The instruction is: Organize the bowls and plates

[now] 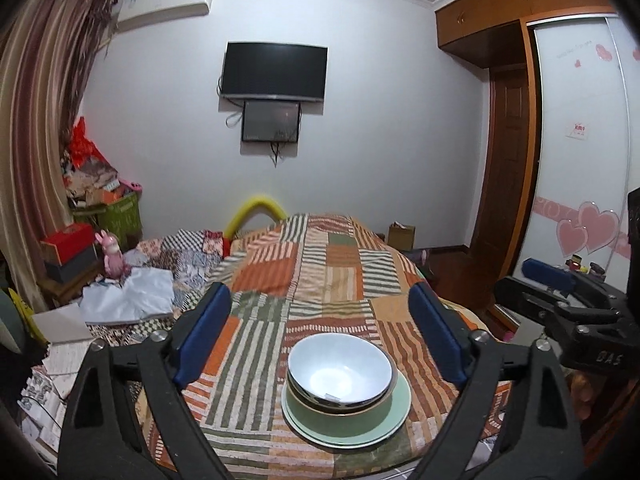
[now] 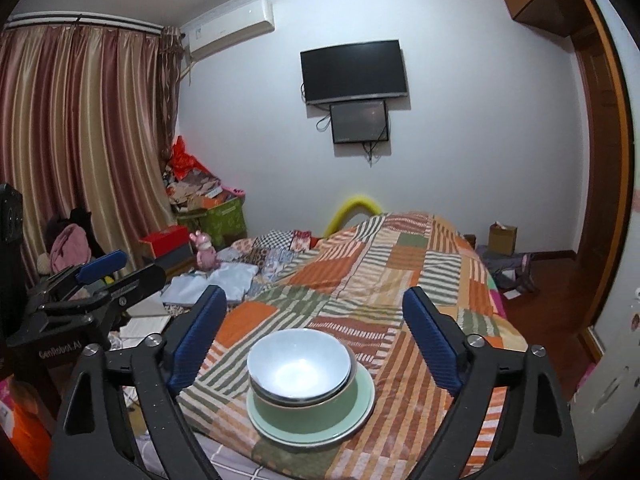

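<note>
Patchwork bedspread (image 1: pixel 328 264), stacked bowls (image 1: pixel 340 372), both grippers' jaws wide, empty

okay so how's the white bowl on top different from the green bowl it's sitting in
The white bowl is pale and glossy inside; the green bowl is matte sage green outside. The white bowl is the smaller and nests inside, its rim standing above the green bowl's rim. The white bowl rests in the green one, while the green bowl sits directly on the green plate. Both are round, upright and stacked on the patchwork bedspread, with neither gripper touching them.
</note>
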`<state>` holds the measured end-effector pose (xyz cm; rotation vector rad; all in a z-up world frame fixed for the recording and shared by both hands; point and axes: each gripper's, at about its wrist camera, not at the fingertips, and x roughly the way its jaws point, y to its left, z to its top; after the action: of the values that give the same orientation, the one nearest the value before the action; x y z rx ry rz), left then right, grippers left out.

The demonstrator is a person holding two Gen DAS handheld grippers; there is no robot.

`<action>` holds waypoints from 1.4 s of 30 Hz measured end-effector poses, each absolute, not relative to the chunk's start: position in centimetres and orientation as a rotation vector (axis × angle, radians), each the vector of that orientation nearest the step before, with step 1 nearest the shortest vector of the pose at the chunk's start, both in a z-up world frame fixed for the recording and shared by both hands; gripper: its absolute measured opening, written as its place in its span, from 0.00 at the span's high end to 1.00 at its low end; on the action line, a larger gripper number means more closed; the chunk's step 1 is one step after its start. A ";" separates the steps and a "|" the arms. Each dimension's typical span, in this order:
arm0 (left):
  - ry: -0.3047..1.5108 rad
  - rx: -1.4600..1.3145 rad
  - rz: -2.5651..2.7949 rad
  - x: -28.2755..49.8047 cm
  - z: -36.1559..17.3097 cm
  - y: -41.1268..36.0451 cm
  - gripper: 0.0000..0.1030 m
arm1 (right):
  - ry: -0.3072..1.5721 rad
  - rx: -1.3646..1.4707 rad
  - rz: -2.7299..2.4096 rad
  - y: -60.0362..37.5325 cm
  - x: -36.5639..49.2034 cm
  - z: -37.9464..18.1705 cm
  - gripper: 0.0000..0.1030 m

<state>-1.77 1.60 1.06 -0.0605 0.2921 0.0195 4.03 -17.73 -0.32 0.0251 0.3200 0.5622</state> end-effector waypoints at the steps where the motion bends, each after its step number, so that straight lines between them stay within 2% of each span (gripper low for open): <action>1: 0.283 -0.053 0.024 -1.9 1.1 1.5 0.08 | 0.317 0.026 0.561 -17.7 4.0 -0.3 0.11; 7: 0.257 -0.047 0.025 -2.4 1.1 1.1 0.05 | 0.286 0.029 0.532 -17.8 3.4 -0.2 0.01; 42: 0.245 -0.056 0.003 -2.4 0.8 0.8 0.03 | 0.267 0.027 0.513 -18.1 2.6 0.2 0.00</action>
<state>-2.40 0.84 0.77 -0.0563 0.2449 0.0033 2.62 -18.05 0.18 0.0271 0.2667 0.5130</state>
